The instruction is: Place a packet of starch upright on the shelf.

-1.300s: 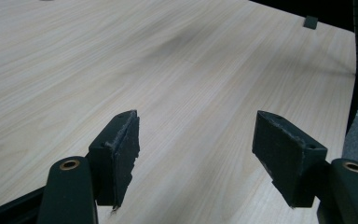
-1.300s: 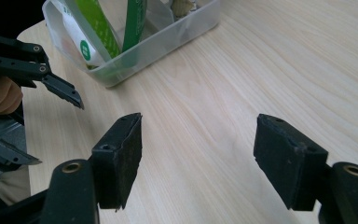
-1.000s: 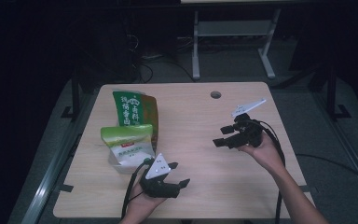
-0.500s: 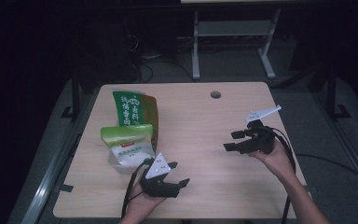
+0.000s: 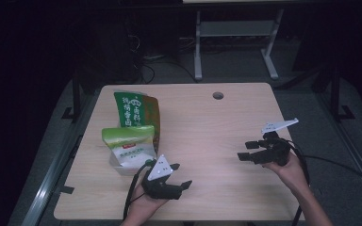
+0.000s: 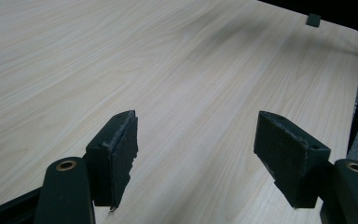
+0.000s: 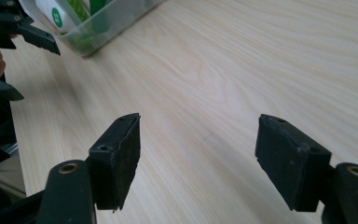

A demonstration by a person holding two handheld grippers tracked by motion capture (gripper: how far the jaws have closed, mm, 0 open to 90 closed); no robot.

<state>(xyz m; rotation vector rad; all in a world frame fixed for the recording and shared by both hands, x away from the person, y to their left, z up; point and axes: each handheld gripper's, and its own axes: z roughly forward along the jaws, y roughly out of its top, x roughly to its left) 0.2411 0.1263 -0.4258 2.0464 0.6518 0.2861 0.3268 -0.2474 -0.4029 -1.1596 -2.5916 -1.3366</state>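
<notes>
On the left part of the wooden table [image 5: 207, 127] two green snack bags lie: a dark green one [image 5: 134, 113] farther back and a light green and white one [image 5: 129, 143] in front, resting in a clear plastic tub [image 7: 107, 23]. My left gripper [image 5: 181, 175] sits low near the front edge, just right of the bags, open with only bare wood between its pads [image 6: 116, 154]. My right gripper [image 5: 246, 150] hovers over the right side of the table, jaws pointing left, open and empty [image 7: 198, 154]. In the right gripper view the left gripper [image 7: 14, 42] appears at far left.
A round cable hole [image 5: 218, 95] is in the table's back edge. A white desk frame [image 5: 235, 37] stands on the dark floor behind. Cables trail from both grippers off the front edge.
My right gripper has moved right and toward the near edge, sinking a little. The left gripper and the bags have stayed in place.
</notes>
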